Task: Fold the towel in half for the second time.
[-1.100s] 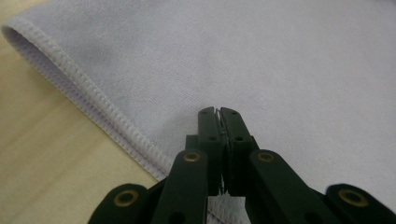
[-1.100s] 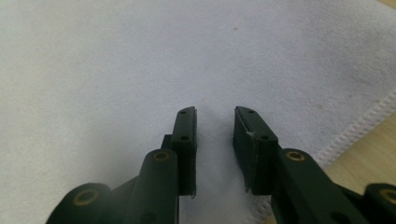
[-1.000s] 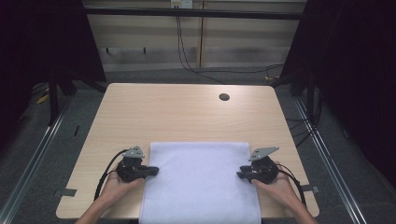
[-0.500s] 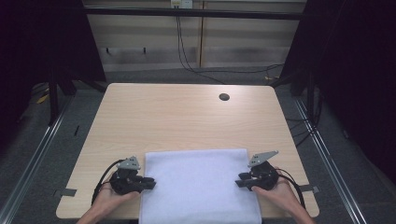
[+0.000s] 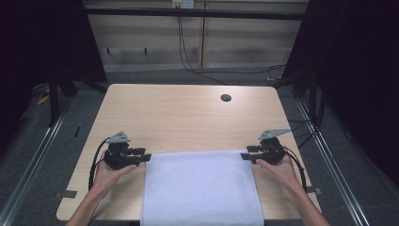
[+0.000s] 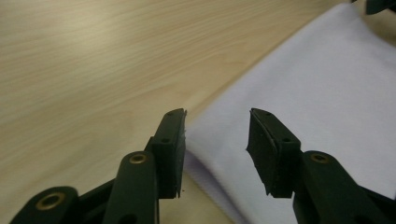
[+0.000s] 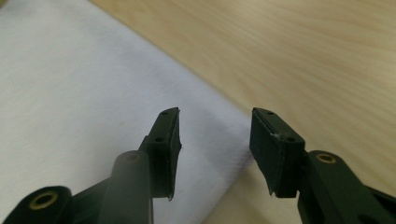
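1. High view, far left: the left gripper (image 5: 145, 157) sits low on the bench (image 5: 188, 117), held in the person's left hand (image 5: 107, 174), its tips at the far left corner of the white cloth (image 5: 202, 188). It is placed there, I judge, to take that corner.
2. Left gripper view: its fingers (image 6: 170, 140) stand released, apart, with the cloth's corner (image 6: 210, 140) lying between them and nothing clamped. The cloth's doubled edge rests flat on the wood.
3. Centre: the cloth lies spread flat on the near half of the bench, its near edge running off the bottom of the high view; a small dark hole (image 5: 226, 98) marks the bare far part.
4. High view, right: the right gripper (image 5: 245, 156) mirrors the left at the far right corner, so both corners could be lifted evenly.
5. Right gripper view: its fingers (image 7: 166, 140) are likewise released, straddling the cloth's edge (image 7: 219, 135), gripping nothing.
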`<state>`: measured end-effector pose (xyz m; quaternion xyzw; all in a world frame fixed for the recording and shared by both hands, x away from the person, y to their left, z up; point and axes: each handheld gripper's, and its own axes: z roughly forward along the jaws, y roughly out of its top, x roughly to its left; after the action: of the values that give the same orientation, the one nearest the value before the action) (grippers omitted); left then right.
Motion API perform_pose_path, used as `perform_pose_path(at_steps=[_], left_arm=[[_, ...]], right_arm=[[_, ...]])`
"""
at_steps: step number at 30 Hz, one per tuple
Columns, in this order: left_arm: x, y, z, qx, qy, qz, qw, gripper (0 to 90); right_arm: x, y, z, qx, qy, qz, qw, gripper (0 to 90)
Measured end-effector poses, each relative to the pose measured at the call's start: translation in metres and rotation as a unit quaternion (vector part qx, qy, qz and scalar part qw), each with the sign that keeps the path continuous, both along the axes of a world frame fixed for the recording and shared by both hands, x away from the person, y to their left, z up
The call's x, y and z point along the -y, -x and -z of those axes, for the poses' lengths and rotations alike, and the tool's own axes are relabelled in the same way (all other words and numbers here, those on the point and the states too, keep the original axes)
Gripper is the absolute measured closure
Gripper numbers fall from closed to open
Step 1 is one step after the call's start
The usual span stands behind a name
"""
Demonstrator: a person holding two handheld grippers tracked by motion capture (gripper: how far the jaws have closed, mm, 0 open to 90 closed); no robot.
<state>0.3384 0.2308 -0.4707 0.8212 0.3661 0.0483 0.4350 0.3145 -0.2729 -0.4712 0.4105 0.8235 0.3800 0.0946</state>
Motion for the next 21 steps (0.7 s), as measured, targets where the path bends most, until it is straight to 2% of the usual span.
perform_pose_path(at_steps=[1,3,9,13,18,19,21], left_arm=[[0.0,-0.003,0.002,-0.009,0.005,0.002,0.9999,55.5],[0.001,-0.006,0.005,-0.009,-0.003,0.002,1.0,54.1],[0.005,-0.013,0.012,-0.014,-0.003,0.013,0.9998,50.2],[0.004,-0.019,0.017,-0.022,-0.004,0.006,0.9997,47.5],[0.004,-0.022,0.021,-0.024,-0.003,0.011,0.9996,44.6],[0.005,-0.023,0.021,-0.026,-0.007,0.015,0.9995,44.3],[0.011,-0.025,0.02,-0.022,-0.024,0.024,0.9992,42.3]], right_arm=[[0.0,-0.004,0.001,-0.001,-0.002,0.002,1.0,51.9],[-0.001,-0.008,0.001,0.004,-0.002,0.004,1.0,51.8],[-0.005,-0.019,0.003,-0.011,0.004,-0.012,0.9999,51.2],[-0.005,-0.026,0.007,-0.02,0.0,-0.005,0.9998,51.1],[-0.008,-0.03,0.019,-0.037,0.019,-0.008,0.9991,52.6],[-0.01,-0.03,0.022,-0.043,0.023,-0.011,0.9987,53.9],[-0.011,-0.031,0.024,-0.04,0.03,-0.008,0.9987,55.1]])
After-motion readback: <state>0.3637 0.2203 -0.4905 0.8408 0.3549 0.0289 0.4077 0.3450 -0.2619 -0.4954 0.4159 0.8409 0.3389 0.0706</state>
